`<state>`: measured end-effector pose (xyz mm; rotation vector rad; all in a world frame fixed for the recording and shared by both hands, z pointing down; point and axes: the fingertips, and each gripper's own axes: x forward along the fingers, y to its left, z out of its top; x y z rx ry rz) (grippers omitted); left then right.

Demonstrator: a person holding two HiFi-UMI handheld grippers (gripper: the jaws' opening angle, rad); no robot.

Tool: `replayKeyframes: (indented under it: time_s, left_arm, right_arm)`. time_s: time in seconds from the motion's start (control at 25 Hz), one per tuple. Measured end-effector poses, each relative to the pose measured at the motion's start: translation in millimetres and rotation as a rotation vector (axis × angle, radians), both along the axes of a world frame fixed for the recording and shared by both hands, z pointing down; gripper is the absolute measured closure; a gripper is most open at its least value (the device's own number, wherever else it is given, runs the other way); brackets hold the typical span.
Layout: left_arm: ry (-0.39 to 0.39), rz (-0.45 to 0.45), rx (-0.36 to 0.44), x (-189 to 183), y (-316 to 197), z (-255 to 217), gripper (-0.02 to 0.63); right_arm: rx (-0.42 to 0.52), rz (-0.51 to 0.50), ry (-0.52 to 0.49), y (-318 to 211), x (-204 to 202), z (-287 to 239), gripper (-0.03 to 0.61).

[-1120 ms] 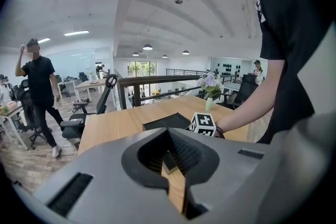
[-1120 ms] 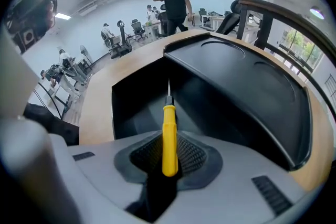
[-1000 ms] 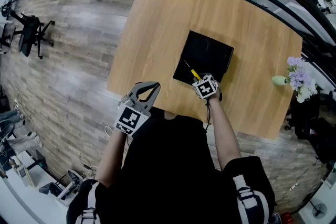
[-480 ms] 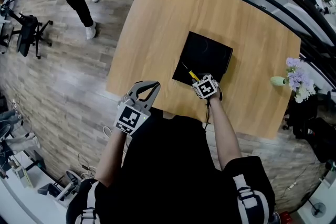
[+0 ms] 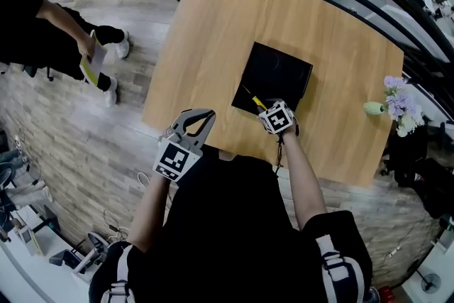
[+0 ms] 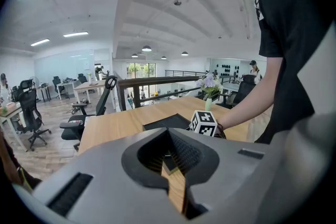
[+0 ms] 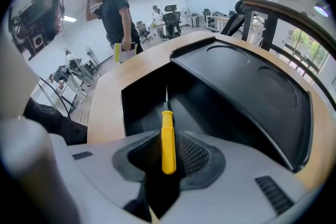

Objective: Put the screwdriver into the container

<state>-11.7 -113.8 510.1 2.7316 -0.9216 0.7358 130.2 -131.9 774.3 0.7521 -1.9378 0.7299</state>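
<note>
**Container.** A black container (image 5: 278,73) lies flat near the middle of the wooden table (image 5: 213,25). The right gripper view shows it divided: a deep, square-edged compartment (image 7: 142,99) at the near corner, and to its right a broader moulded section (image 7: 247,86) with shallow rounded recesses. The only item within its outline is the screwdriver (image 5: 257,99), held over the near compartment. Whether the tip touches the floor of that compartment cannot be determined.

**Left gripper.** The left gripper (image 5: 204,118) is at the table's near edge, left of the container and apart from it. The arm is bent close to the body. In the left gripper view its jaws (image 6: 169,157) are together at the tips, with nothing between the pads.

**Right gripper.** The right gripper (image 5: 266,106) is at the container's near edge, with the forearm reaching forward from the body. Its jaws (image 7: 168,135) are clamped on the yellow handle of the screwdriver (image 7: 167,148). The handle stands between the ribbed pads, and the thin metal shaft points forward into the near compartment.

**Surroundings.** A person (image 5: 42,28) holding a yellow item stands on the floor left of the table. A vase of flowers (image 5: 394,101) stands at the table's right edge, well apart from the container.
</note>
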Motion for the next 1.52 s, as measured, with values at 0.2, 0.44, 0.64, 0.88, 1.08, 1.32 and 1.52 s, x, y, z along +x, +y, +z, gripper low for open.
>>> replayKeyframes:
  time_s: [0.2,0.44,0.64,0.88,1.08,1.32,1.52]
  left_arm:
    - [0.011,0.006,0.004,0.7,2.6,-1.1,0.591]
    - [0.026,0.014,0.013,8.7,1.8,-2.0,0.592]
    - [0.043,0.032,0.020,20.6,2.5,-0.6,0.592]
    - [0.061,0.061,0.026,38.6,6.6,2.5,0.592]
    - [0.078,0.099,0.029,53.2,10.4,2.8,0.591]
    - [0.091,0.145,0.035,58.6,13.3,-4.3,0.592]
    - [0.100,0.204,0.031,51.9,15.0,-7.6,0.592]
  right_arm:
    - [0.019,0.003,-0.003,2.2,0.2,-6.5,0.454]
    - [0.049,0.002,-0.005,8.4,5.2,-20.4,0.454]
    - [0.087,-0.015,0.017,22.4,10.8,-35.4,0.454]
    - [0.143,-0.033,0.029,40.0,23.2,-45.4,0.456]
    - [0.180,0.014,0.040,50.8,41.7,-54.6,0.486]
    - [0.254,0.104,0.037,59.0,55.4,-72.9,0.526]
    - [0.368,0.147,-0.027,58.4,36.7,-102.0,0.552]
